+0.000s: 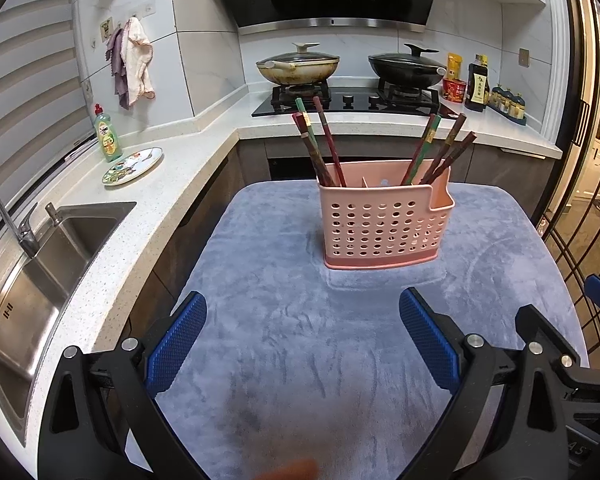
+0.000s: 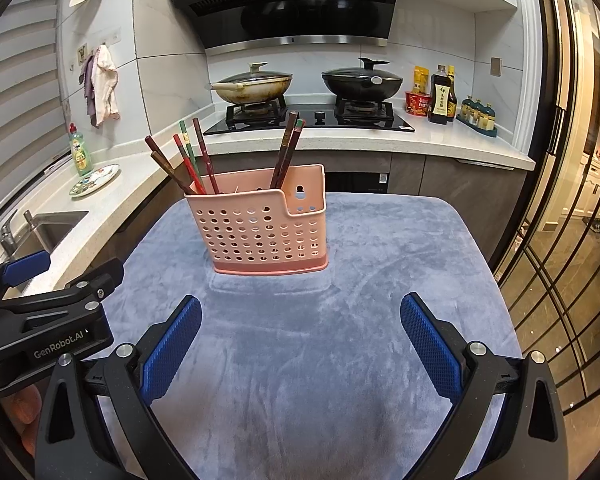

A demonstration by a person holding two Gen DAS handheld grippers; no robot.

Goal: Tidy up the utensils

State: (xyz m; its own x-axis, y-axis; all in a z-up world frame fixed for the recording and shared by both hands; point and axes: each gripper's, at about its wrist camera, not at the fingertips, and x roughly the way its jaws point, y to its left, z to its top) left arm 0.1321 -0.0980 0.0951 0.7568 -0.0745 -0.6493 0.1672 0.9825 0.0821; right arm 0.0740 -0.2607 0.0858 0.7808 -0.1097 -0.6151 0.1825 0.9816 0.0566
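now chopsticks [image 1: 440,152] stand in basket [image 1: 384,224]; both tongs gape.

Chopstick [image 1: 327,148] tips hidden inside holder [image 1: 384,220].

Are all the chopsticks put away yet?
Looks like it. The chopsticks stand in the pink holder, in two bunches. None lie on the blue cloth. Left gripper and right gripper are open, holding nothing. Nothing looks left to do.

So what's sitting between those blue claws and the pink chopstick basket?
Nothing but bare grey cloth. In both wrist views, the open left gripper and right gripper face the pink basket across an unoccupied stretch.
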